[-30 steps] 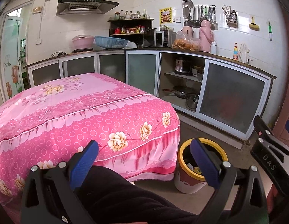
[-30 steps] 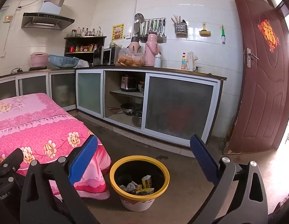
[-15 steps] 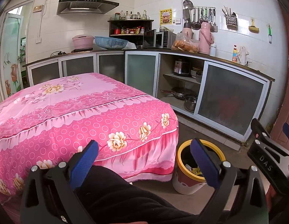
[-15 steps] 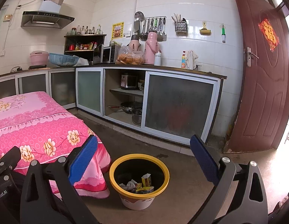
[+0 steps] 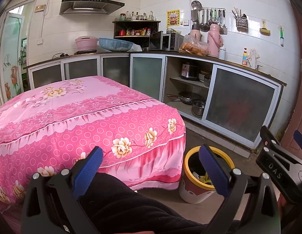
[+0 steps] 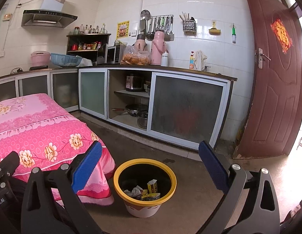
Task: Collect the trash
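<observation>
Both claws, left gripper [image 5: 151, 167] and right gripper [image 6: 151, 166], we find spread and empty above a concrete floor [image 6: 199, 198], yellow-rimmed bin [image 6: 144, 186] holding wrappers [image 6: 145, 191] beside the pink-clothed table [image 5: 82, 107].

Glossy wall tiles [image 6: 209, 9], cloth table cover [image 5: 73, 105], rough concrete floor [image 6: 199, 195].

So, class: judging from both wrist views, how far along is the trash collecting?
Done: crumpled wrappers already lie inside the yellow-rimmed white waste bin on the floor beside the pink floral-clothed table. In hand: nothing; the left gripper and right gripper are both open and empty. Left: no loose trash shows on the tabletop or visible floor, so collection looks about finished.
</observation>
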The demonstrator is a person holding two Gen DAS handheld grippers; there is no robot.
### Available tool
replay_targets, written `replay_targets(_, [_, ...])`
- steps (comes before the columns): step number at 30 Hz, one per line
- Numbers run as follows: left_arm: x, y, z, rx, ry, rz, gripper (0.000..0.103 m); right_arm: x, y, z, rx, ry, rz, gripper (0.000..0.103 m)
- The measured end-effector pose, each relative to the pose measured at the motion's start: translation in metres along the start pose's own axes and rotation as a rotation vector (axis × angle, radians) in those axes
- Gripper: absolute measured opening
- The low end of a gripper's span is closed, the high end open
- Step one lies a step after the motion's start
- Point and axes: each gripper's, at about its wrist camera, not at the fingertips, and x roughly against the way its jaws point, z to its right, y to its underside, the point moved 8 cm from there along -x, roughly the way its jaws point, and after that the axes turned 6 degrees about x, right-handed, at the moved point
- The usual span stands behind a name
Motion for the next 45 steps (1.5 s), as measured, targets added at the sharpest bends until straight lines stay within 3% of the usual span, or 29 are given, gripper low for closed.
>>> replay_targets(45, [0.001,0.003,0.016,0.005,0.006,0.003,0.095,-0.007,0.005,0.001,0.001,0.0,-0.022,0.095])
